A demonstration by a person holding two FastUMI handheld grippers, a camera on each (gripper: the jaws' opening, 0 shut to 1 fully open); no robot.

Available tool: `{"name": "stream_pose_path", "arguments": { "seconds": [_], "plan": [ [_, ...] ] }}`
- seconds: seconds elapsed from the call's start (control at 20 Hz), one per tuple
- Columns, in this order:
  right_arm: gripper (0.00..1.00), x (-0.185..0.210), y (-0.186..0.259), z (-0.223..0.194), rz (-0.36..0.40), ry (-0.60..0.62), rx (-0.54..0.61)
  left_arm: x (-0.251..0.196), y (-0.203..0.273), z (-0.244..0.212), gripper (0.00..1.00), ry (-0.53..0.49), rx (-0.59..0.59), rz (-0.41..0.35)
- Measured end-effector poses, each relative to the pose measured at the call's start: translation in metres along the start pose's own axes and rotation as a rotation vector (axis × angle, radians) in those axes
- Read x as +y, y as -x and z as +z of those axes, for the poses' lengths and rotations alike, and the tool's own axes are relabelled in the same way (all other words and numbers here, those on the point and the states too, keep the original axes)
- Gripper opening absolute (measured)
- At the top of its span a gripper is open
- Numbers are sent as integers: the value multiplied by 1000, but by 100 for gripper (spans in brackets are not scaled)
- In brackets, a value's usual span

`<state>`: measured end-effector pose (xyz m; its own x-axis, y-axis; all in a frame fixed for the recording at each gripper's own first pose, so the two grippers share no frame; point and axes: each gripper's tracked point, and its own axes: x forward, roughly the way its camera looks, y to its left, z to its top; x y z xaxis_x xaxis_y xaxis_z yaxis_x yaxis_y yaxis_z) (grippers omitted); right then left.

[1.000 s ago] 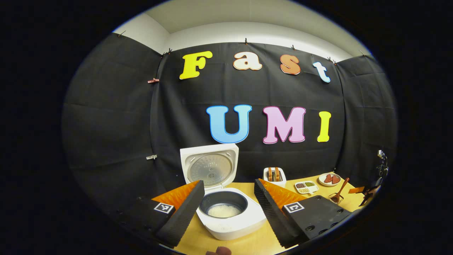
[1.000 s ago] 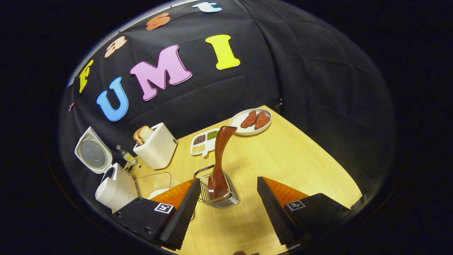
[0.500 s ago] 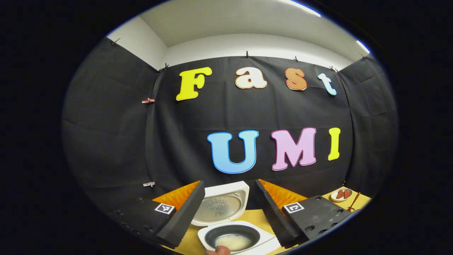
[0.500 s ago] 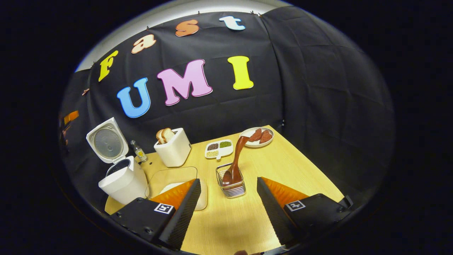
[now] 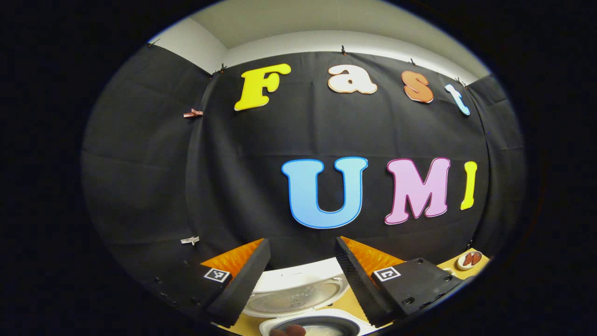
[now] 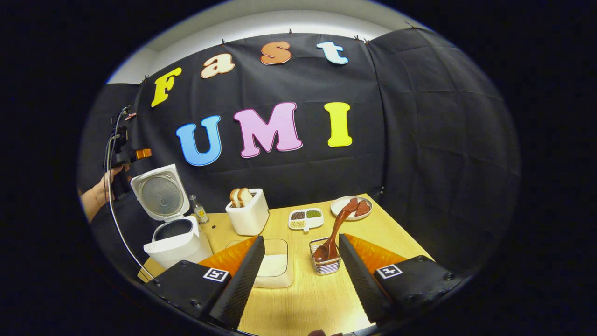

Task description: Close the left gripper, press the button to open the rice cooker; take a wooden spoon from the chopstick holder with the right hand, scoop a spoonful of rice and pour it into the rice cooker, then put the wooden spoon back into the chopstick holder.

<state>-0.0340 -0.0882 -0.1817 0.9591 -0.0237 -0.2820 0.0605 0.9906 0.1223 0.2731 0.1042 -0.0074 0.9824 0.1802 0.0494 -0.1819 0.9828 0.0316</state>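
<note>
In the right gripper view the white rice cooker (image 6: 176,240) stands at the table's left with its lid up. The wooden spoon (image 6: 332,235) leans in the wire chopstick holder (image 6: 325,262), bowl down. A clear tray of rice (image 6: 275,267) lies left of the holder. My right gripper (image 6: 301,275) is open and empty, high above the table's near side, with the holder between its fingers in the picture. The left gripper (image 6: 122,154) is held up by a hand, above and behind the cooker's lid. In the left gripper view my left gripper (image 5: 302,275) is open over the cooker (image 5: 303,303), whose inner pot holds some rice.
A white toaster (image 6: 250,216) with bread slices stands mid-table. Behind it lie a small bottle (image 6: 200,212), a divided dish of beans (image 6: 305,218) and a plate of red meat (image 6: 352,207). A cable (image 6: 116,219) hangs from the left gripper down past the cooker.
Both grippers have risen and drawn back from the table. The right one has left the spoon standing in the holder; the left one has tilted up, so the cooker slid to its view's bottom edge.
</note>
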Motion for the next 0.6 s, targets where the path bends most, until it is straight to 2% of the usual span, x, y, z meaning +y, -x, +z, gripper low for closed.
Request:
{"name": "stream_pose_path", "arguments": {
  "seconds": [0.3, 0.35, 0.45, 0.6],
  "plan": [
    [98, -1, 19, -6, -54, -10, -2, 5, -49, -50, 96, 38, 134, 20],
    [98, -2, 21, -5, -59, -10, -3, 4, -51, -61, 96, 55, 174, 27],
    [98, -3, 21, -7, -58, -8, 1, 2, -46, -60, 100, 58, 176, 45],
    [98, 4, 17, -8, -40, -7, 7, -7, -26, -66, 100, 68, 205, 65]
  ]
}}
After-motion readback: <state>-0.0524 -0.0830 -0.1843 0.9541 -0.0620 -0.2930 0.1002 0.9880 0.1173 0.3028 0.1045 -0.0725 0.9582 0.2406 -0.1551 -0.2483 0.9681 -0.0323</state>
